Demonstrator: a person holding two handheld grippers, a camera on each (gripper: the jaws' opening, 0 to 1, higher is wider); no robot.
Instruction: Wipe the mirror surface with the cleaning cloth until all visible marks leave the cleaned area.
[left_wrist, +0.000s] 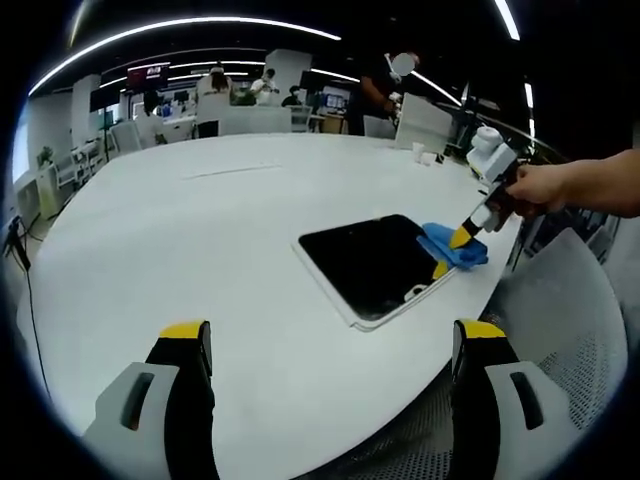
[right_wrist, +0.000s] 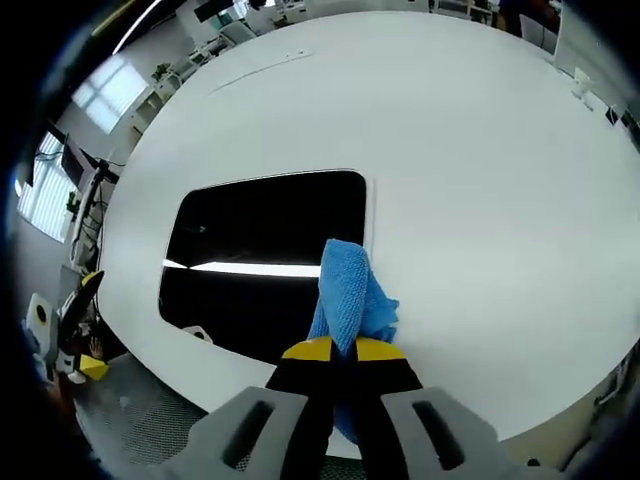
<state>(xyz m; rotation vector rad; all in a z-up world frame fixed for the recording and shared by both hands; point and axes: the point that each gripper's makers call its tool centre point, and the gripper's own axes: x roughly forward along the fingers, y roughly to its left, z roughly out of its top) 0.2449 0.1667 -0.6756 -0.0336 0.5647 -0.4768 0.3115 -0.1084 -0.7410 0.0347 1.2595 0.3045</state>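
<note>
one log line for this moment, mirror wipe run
right tongs: shut on blue cleaning cloth | cloth: on edge of dark rectangular mirror | left tongs: open, apart from mirror, above white table

Black fingers (left_wrist: 190, 400) — yellow tips, grey housings

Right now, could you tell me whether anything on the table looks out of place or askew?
Nothing stands out. The mirror lies flat near the table edge, and the right gripper holds the blue cloth on it.
</note>
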